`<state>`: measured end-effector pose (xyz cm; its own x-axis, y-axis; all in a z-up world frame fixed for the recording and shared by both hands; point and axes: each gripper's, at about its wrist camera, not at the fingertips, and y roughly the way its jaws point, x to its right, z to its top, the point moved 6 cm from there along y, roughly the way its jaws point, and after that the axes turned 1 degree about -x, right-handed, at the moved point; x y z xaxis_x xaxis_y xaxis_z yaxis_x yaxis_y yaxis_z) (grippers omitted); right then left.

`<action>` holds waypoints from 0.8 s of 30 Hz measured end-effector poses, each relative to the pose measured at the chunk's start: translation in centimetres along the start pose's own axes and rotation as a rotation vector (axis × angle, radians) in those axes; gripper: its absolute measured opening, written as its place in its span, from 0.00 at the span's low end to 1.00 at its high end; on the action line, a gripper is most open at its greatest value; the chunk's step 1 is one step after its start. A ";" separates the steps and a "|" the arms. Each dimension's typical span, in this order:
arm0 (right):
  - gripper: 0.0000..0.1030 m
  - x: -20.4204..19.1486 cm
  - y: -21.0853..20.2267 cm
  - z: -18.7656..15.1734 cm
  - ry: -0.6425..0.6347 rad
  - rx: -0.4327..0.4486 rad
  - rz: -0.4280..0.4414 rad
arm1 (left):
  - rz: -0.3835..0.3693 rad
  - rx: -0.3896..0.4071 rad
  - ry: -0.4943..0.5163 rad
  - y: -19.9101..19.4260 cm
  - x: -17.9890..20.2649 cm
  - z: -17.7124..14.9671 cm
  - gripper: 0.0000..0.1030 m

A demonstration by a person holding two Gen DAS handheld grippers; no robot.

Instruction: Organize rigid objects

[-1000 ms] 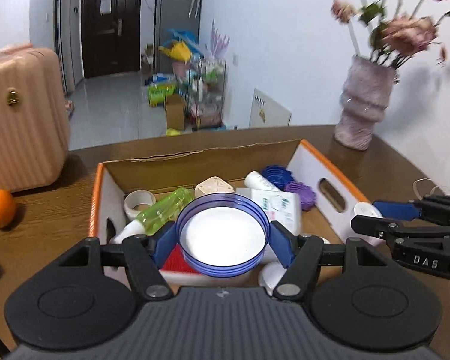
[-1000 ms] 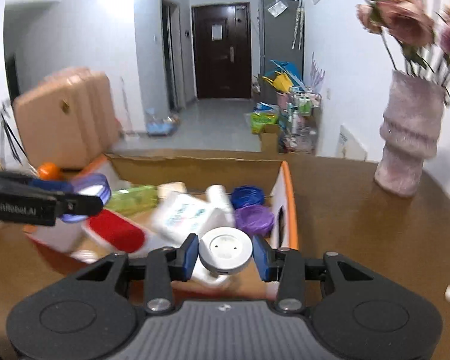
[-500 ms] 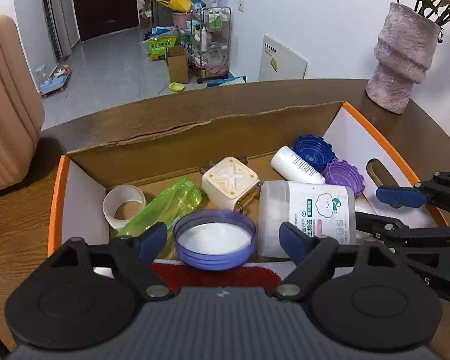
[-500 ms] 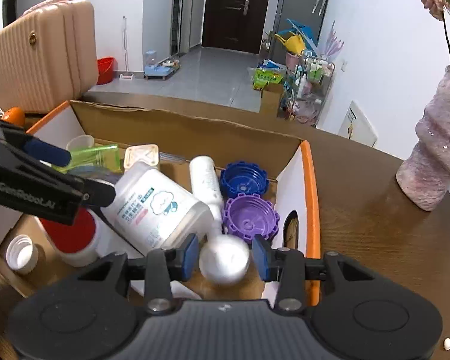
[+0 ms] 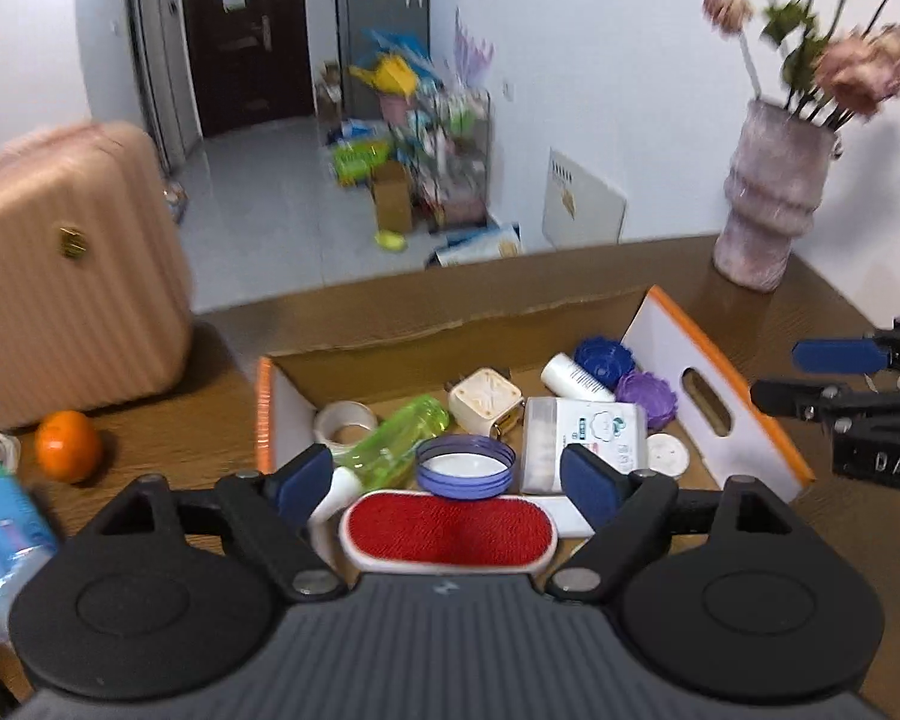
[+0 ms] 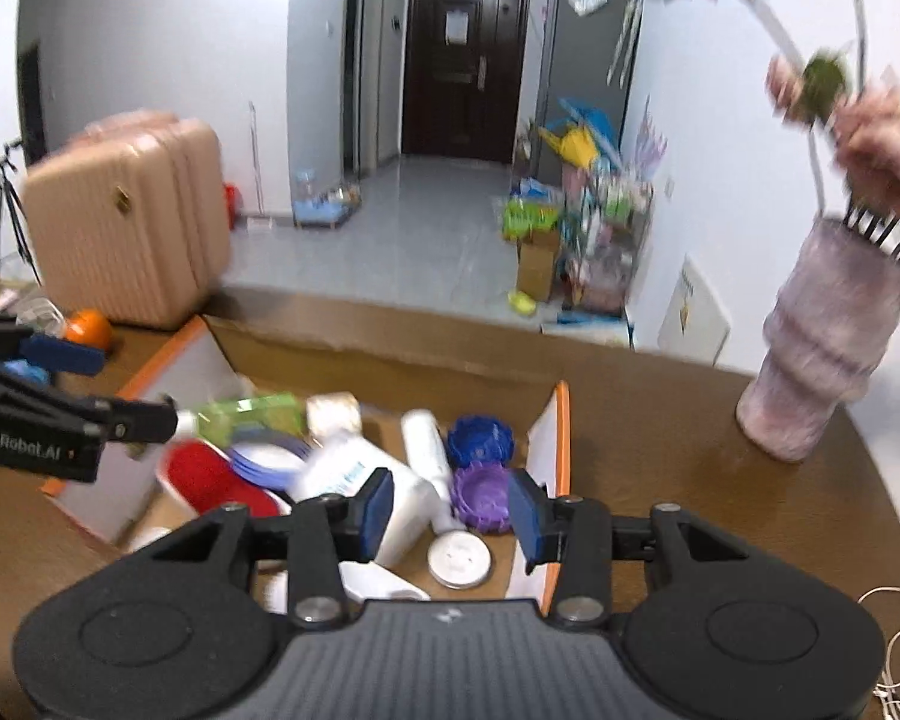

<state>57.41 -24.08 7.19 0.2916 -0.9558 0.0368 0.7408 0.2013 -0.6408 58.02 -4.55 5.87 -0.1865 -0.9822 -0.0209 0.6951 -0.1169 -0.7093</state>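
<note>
At the table's (image 5: pixel 744 324) far right corner you have a ribbed vase (image 5: pixel 768 192) of pink flowers (image 5: pixel 858 69). Near its left edge an orange (image 5: pixel 68 446) lies just in front of a pink suitcase (image 5: pixel 66 276). Beyond the table stands a dark door (image 6: pixel 459 63).

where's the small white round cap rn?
In the cardboard box, near its right wall: the white cap lies flat beside the purple lid, free of both grippers.

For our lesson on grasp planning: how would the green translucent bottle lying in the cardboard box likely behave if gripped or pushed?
The green bottle lies on its side and looks rounded, so a push might roll it, though the tape roll and blue-rimmed lid close by could block it. Its see-through plastic suggests it is light and fairly stiff, not fragile. The glossy surface may slip in a loose grip.
</note>
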 end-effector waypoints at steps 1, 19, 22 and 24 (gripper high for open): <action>0.47 -0.3 -1.4 0.1 -0.002 0.026 0.005 | 0.004 0.016 0.001 -1.4 0.0 -0.3 0.84; 0.63 -6.4 -17.7 -9.0 0.018 0.448 0.017 | 0.145 0.400 -0.104 -19.9 -0.1 -13.9 0.98; 0.65 -6.9 -18.4 -11.6 0.026 0.456 0.001 | 0.166 0.445 -0.086 -21.2 0.6 -16.4 0.98; 0.66 -7.2 -18.9 -13.4 0.036 0.455 -0.006 | 0.183 0.467 -0.081 -22.1 1.2 -18.1 0.99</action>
<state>33.21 -23.82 8.74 0.2715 -0.9624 0.0078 0.9352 0.2619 -0.2383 29.84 -0.51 8.77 0.0086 -0.9988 -0.0477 0.9510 0.0230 -0.3084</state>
